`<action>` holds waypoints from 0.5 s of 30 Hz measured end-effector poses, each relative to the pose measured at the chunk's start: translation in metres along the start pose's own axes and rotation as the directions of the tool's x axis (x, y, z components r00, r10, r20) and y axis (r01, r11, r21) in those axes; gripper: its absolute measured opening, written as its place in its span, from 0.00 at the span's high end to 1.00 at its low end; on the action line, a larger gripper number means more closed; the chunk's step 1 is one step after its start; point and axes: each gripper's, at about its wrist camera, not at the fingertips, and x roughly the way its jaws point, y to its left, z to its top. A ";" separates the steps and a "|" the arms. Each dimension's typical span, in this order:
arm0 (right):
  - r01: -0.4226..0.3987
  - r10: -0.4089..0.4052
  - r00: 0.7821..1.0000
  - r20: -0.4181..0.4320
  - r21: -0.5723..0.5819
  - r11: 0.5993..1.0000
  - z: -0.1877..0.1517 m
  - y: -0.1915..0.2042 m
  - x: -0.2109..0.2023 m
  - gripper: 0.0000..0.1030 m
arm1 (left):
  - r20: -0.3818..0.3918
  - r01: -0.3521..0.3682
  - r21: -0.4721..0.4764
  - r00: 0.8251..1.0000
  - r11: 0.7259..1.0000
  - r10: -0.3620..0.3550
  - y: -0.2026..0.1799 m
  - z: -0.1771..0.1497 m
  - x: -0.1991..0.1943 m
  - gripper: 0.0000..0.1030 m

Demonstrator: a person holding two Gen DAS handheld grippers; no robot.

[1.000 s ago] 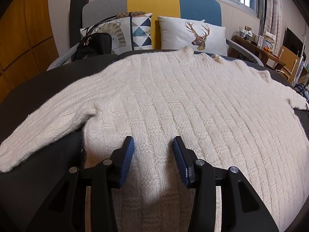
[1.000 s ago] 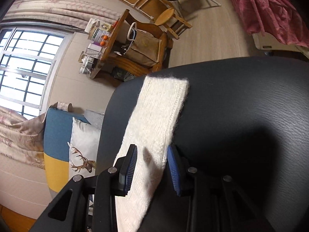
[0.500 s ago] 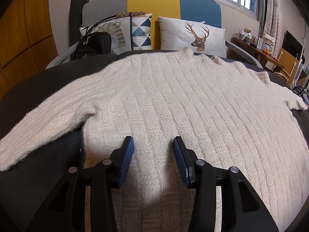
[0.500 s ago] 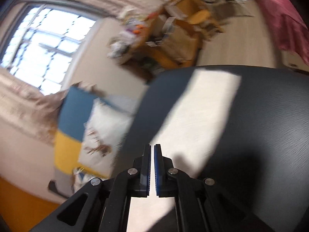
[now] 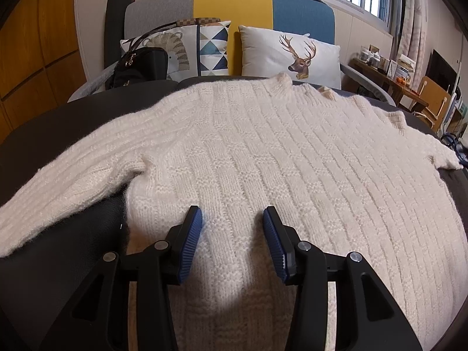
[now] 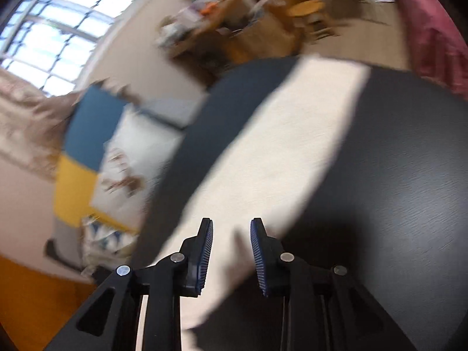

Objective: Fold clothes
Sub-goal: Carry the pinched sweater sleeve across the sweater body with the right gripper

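the cream sweater (image 5: 263, 161) lies flat on the black table (image 5: 44, 128). my left hand-held gripper (image 5: 232, 219) hovers half-open at its 6 o'clock hem. my right hand-held gripper (image 6: 231, 228), jaws just reopened and narrow, has the blurred sleeve (image 6: 278, 152) between them, ungripped.

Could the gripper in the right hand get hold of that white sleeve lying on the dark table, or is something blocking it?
Probably yes. The right gripper is open just above the sleeve, which lies flat on the table with nothing covering it, though the picture is blurred.

A cream knit sweater (image 5: 263, 152) lies spread flat on the dark table (image 5: 44, 134); the left claw (image 5: 232, 219) hovers open above its hem.
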 end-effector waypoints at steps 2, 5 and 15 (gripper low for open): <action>0.050 -0.051 0.998 0.025 0.030 0.998 0.017 -0.023 -0.004 0.73 | -0.012 -0.043 0.042 0.999 0.998 0.044 -0.009 0.003 0.000 0.54; 0.082 -0.085 0.996 0.038 0.083 0.993 0.046 -0.051 -0.006 0.72 | -0.018 -0.043 0.093 0.999 0.995 0.045 -0.027 0.014 0.000 0.54; 0.039 -0.046 0.996 0.077 0.088 0.995 0.092 -0.057 0.026 0.67 | -0.062 0.263 0.156 0.965 0.952 -0.256 -0.140 0.059 0.011 0.52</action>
